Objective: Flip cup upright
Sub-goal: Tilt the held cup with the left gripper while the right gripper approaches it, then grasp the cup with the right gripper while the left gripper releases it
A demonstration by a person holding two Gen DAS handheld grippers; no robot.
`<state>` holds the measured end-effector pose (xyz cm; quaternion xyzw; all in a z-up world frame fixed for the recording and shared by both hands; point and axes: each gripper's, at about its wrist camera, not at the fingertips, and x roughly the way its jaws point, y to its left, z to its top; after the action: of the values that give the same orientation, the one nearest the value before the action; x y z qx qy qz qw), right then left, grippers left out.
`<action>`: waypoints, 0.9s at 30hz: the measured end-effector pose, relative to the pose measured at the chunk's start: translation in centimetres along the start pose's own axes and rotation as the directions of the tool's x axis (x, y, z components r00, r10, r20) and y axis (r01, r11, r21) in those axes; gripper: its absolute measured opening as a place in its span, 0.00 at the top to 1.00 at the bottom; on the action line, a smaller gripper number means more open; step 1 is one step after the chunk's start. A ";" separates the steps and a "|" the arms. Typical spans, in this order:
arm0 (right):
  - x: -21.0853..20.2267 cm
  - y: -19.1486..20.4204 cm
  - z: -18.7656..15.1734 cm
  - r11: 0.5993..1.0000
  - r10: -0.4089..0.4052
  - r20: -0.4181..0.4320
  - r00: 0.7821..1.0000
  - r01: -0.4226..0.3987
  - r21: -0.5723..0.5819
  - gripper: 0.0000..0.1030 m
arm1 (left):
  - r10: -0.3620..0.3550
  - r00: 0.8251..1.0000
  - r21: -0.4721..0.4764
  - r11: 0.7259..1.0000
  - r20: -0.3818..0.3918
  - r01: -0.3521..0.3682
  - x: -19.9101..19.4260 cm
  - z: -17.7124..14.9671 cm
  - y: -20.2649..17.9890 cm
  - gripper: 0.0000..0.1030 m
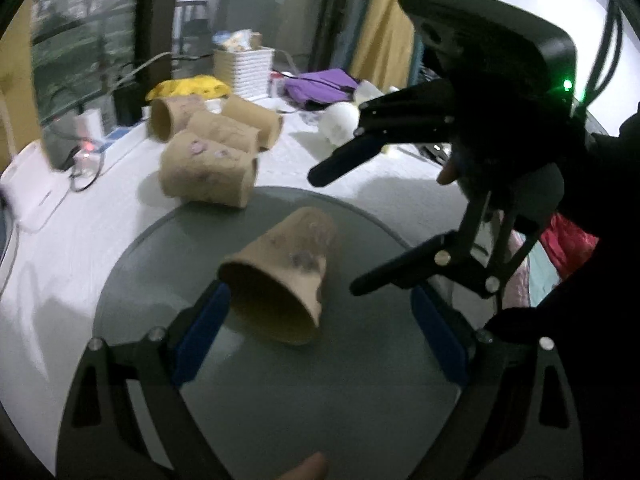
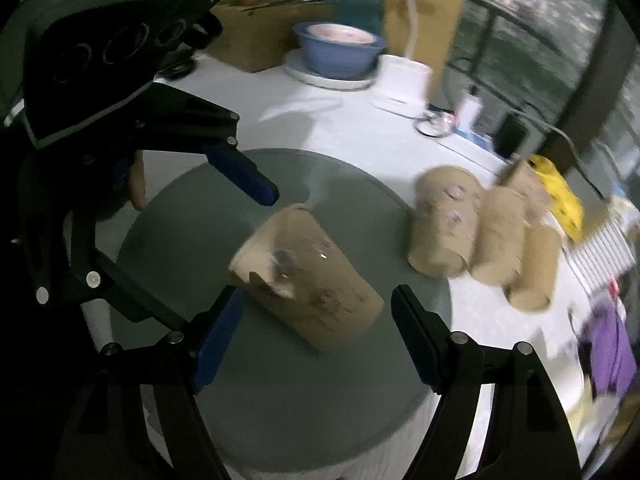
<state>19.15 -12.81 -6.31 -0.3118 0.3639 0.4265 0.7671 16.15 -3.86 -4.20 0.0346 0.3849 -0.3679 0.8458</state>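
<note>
A tan paper cup lies on its side on a round grey mat, its open mouth toward the left wrist camera. My left gripper is open, its blue pads on either side of the cup's mouth, not touching. My right gripper is open and hovers just right of the cup. In the right wrist view the cup lies between my right gripper's open fingers, base end nearest; my left gripper is open at the left.
Several more tan cups lie on their sides on the white table beyond the mat; they also show in the right wrist view. A yellow cloth, white basket, purple cloth, blue bowl and cables stand around the table's edges.
</note>
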 end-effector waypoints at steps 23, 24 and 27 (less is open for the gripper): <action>8.3 2.4 5.5 0.933 0.015 -0.299 0.954 -0.120 -0.338 0.23 | 0.319 0.945 -0.387 0.882 0.075 -0.268 -8.0 -10.0 5.4 0.10; 8.6 2.5 5.7 0.931 0.013 -0.306 0.952 -0.122 -0.343 0.23 | 0.328 0.942 -0.392 0.878 0.071 -0.276 -8.1 -10.2 5.6 0.10; 9.2 2.9 6.3 0.923 0.002 -0.329 0.944 -0.128 -0.362 0.23 | 0.353 0.933 -0.404 0.865 0.065 -0.299 -8.4 -10.7 5.9 0.10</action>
<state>21.87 -2.66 -11.00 -0.5069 0.4053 0.4577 0.6077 9.65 9.11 -7.31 -0.0938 0.3797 -0.1377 0.9100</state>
